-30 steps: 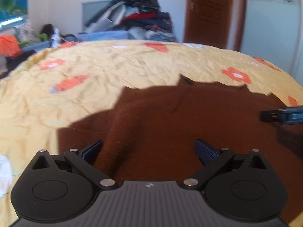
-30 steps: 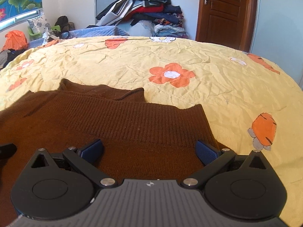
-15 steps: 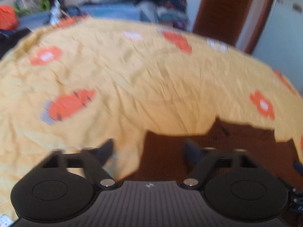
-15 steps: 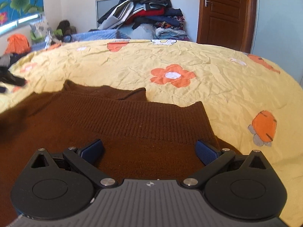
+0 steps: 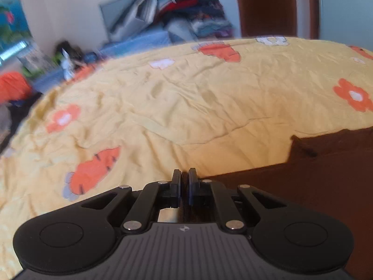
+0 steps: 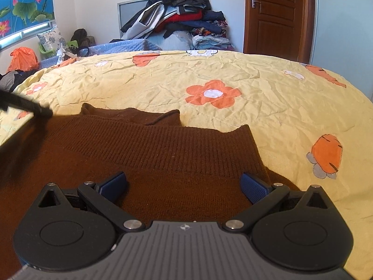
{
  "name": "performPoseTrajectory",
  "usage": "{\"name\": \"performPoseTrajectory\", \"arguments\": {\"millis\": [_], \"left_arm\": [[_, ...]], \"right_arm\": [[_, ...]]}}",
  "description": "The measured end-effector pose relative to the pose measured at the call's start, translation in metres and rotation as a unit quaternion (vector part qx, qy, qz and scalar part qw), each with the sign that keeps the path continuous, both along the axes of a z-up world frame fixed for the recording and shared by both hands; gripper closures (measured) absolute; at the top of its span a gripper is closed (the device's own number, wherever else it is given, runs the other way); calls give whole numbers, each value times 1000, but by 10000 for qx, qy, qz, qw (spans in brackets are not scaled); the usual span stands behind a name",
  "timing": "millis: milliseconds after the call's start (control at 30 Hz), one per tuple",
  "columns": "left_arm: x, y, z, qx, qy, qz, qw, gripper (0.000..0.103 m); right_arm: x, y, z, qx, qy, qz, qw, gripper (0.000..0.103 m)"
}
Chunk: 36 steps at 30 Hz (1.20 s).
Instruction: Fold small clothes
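My left gripper [image 5: 184,182] sat at the left edge of the brown sweater [image 6: 144,163], where the knit met the yellow flowered bedspread [image 5: 209,98]. Its jaws were drawn together, with only a dark sliver between the pads. That sliver looked like a pinch of the sweater's edge, which I judged was the point of going there: a fold needs a side lifted by its border, not its middle. The blur kept me from being certain how much cloth was caught.

The sweater itself lay spread flat on the bed, its ribbed hem running across in front of me and a folded sleeve or collar piece just beyond it. Laying it out this way left both sides free to be brought over.

My right gripper [image 6: 184,185] hovered low over the right part of the sweater with its jaws wide apart and nothing between the blue pads [image 6: 254,186]. I took it to be waiting above the right side to take its own hold. Past the bed, a pile of clothes [image 6: 177,16] was heaped against the wall.
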State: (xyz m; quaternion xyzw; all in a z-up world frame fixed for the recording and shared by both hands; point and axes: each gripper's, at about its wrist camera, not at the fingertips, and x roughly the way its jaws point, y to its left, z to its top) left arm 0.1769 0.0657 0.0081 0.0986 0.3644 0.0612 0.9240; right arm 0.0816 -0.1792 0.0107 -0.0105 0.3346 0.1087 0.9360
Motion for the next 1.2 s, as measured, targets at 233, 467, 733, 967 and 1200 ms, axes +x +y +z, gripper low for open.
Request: {"name": "performPoseTrajectory", "arguments": {"millis": [233, 467, 733, 967, 1200], "left_arm": [[-55, -19, 46, -29, -485, 144, 9987, 68], [-83, -50, 11, -614, 163, -496, 9967, 12], [-128, -30, 26, -517, -755, -40, 9958, 10], [-259, 45, 26, -2672, -1007, 1137, 9516, 10], [-286, 68, 7, -3980, -607, 1668, 9001, 10]], "right_arm": [[0, 0, 0, 6, 1, 3, 10000, 0], [-1, 0, 0, -31, -5, -8, 10000, 0], [1, -4, 1, 54, 48, 75, 9999, 0], [-1, 2, 0, -90, 13, 46, 9999, 0], [-2, 2, 0, -60, -19, 31, 10000, 0]]}}
